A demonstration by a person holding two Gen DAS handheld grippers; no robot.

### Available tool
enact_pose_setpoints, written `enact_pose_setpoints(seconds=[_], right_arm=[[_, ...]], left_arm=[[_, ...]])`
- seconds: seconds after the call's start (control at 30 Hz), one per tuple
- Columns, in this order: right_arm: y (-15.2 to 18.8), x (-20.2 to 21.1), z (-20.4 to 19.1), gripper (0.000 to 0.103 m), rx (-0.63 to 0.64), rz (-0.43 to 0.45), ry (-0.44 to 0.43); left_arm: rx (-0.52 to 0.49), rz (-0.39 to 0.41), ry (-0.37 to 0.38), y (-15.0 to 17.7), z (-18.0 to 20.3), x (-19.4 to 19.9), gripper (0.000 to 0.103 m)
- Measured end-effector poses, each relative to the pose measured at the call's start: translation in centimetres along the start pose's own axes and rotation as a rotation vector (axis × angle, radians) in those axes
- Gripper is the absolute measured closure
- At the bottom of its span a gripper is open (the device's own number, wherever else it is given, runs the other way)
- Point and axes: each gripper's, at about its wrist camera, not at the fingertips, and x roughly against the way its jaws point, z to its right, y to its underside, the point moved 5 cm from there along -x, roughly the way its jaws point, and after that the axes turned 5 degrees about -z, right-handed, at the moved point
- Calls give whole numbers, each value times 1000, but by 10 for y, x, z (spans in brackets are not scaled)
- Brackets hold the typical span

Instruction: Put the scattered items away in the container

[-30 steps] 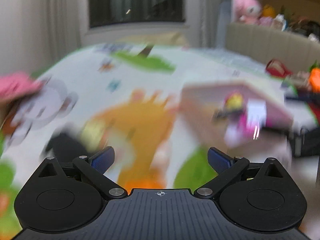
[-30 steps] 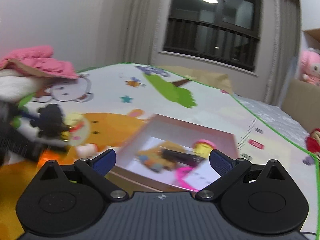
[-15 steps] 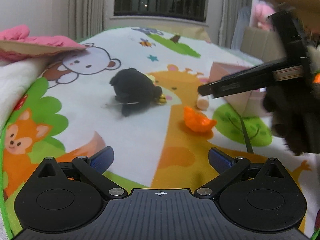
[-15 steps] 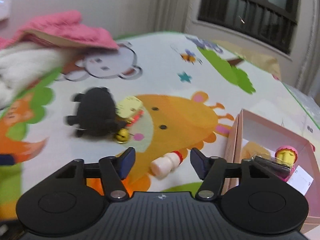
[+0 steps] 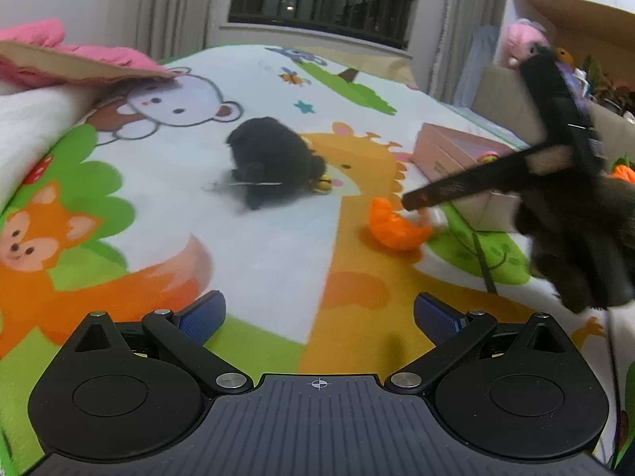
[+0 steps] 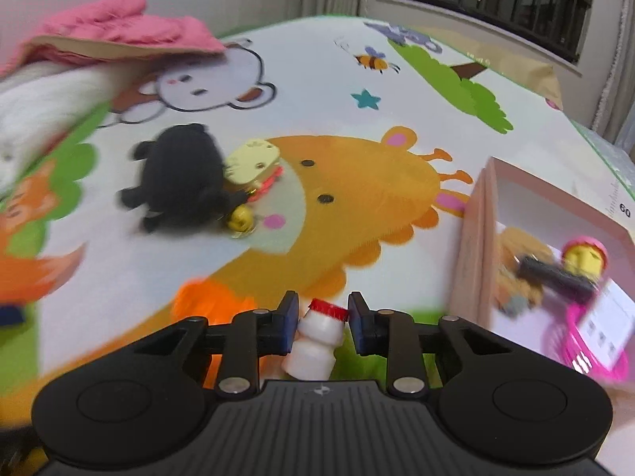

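Since the earlier frame both grippers have swung from the pink box point(image 6: 486, 246) to the scattered toys, and the right gripper point(image 6: 322, 323) has gone from wide to narrow. Its jaws are closing w/ a small white bottle w/ red cap point(image 6: 317, 341) between the blue pads point(image 6: 287, 325); pads sit at the bottle's neck, contact not certain. Left gripper point(image 5: 319, 313) hangs wide, nothing between its fingers. Play mat point(image 5: 258, 246) carries all items: black plush point(image 5: 274, 166) near mat centre, orange toy point(image 5: 397, 226) just beside the bottle, pink box toward the right edge, already holding a yellow-headed figure point(image 6: 583, 258) & a pink basket point(image 6: 587, 353)
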Motion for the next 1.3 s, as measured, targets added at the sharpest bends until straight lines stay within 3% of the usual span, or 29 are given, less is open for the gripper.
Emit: enact_pose_setpoints(seconds=[0.23,0.4,0.43,0.5,0.57,0.67,0.7,0.73,0.77,0.93,1.07,1.3], right_arm=[[68,65,17,79,-81,21,-58],[107,90,27,79,-134,31,-39],[111,93,29,77,-142,39,-31],[117,96,31,62,-156,51,-21],[121,98,33,55,-166,65,-12],[124,97,33,53,-169,71,-2],[124,95,33,53,-170,72,-3],[123,94,32,53,-167,73,-3],[121,92,31,53,-162,75,-3],[105,75,25,53,-109,81,33],[91,57,23,54,-61,76,59],[87,35,17,78,14,48,67]], left_arm=[[-163,9,53,-21,34,-24,0],[-206,-1,35,-39,51,-60,0],[-211,-7,26,-42,53,-66,0],[-227,-18,7,-47,59,-77,0],[-249,-24,-12,-50,63,-85,0],[-273,-35,-33,-51,68,-92,3],[-281,-37,-38,-51,69,-93,8],[-289,-41,-41,-51,70,-95,30],[-292,-51,-38,-50,70,-96,38],[-264,-46,-31,-47,67,-90,39],[-180,-37,-20,-36,61,-63,39],[-103,-67,11,4,60,-24,38]])
